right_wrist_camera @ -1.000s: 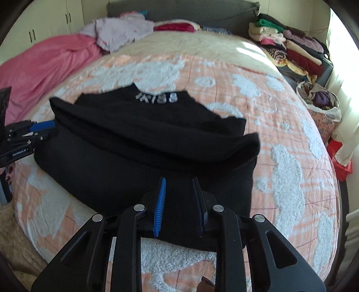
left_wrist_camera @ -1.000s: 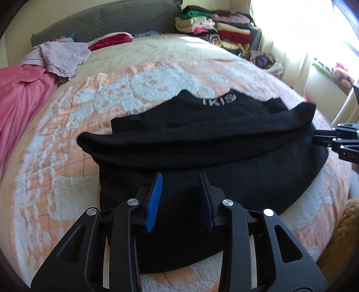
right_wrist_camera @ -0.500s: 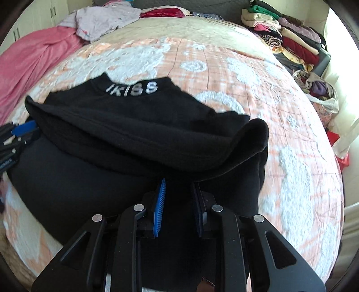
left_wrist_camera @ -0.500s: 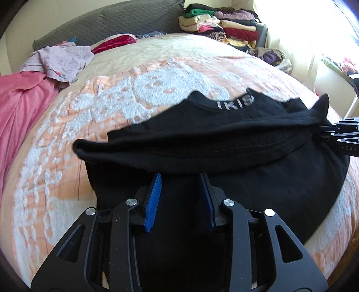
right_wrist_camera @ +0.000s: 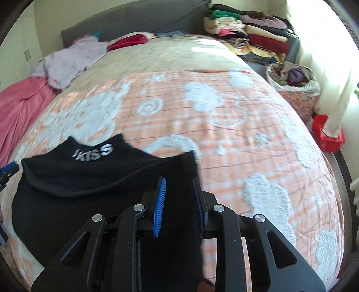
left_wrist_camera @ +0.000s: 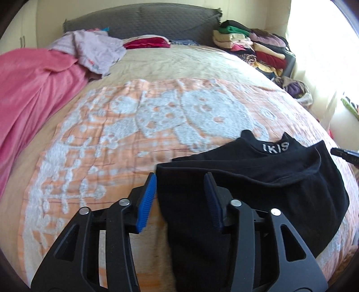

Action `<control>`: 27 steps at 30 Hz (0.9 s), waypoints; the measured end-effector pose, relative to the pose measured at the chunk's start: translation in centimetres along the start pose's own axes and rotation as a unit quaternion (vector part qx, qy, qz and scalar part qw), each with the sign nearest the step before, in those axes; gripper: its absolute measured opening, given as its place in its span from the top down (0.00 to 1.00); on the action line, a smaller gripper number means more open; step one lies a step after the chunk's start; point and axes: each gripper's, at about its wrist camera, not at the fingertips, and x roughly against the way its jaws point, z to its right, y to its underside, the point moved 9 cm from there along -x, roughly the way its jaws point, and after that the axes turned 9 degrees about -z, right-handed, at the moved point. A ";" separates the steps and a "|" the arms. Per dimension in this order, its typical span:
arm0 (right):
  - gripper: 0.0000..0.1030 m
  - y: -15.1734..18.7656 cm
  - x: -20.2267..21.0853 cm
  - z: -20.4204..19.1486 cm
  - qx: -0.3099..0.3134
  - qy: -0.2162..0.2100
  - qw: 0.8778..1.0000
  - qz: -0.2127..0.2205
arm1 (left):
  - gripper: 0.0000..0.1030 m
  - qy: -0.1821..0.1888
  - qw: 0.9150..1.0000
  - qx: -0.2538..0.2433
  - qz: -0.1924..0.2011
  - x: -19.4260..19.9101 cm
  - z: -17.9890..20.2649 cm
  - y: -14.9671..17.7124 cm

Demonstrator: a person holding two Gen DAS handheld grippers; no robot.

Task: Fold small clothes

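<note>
While I watch through both wrist cameras, the bed [left_wrist_camera: 157,67] fills nearly everything, covered by an orange blanket [left_wrist_camera: 112,139] with a white fuzzy pattern. A pink sheet [left_wrist_camera: 29,89] is bunched along its left side, with a lilac garment [left_wrist_camera: 96,51] beside it near the grey headboard [left_wrist_camera: 143,20]. At the far right corner I see a stack of folded clothes [right_wrist_camera: 251,33], and below it a bag of clothes [right_wrist_camera: 291,76] on the floor.

My black shirt [left_wrist_camera: 258,179] lies on the near part of the blanket, its top part folded down over its body, white lettering showing at the collar [right_wrist_camera: 94,152].

My left hand-held gripper [left_wrist_camera: 180,200] stands partly open over the shirt's left edge; its jaws have just been opening, and cloth lies between the blue pads [left_wrist_camera: 147,202], which do not press on it. My right hand-held gripper [right_wrist_camera: 179,206] stands narrower over the shirt's right edge, with black cloth between its jaws; I cannot tell whether the pads pinch it.
</note>
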 end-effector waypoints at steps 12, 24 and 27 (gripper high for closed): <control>0.60 0.4 -2.4 -0.2 0.018 -0.010 1.000 0.000 | 0.57 0.062 0.997 0.038 -0.037 -4.1 -0.4 1.3; 0.93 -0.1 -1.6 -0.5 0.006 -0.060 0.998 0.012 | 0.97 0.047 0.999 0.024 0.007 -1.9 -0.1 -0.1; 0.94 -0.8 -1.0 0.4 -0.019 -0.076 0.997 0.024 | 0.97 0.057 0.997 0.036 0.029 -0.6 -0.7 -1.3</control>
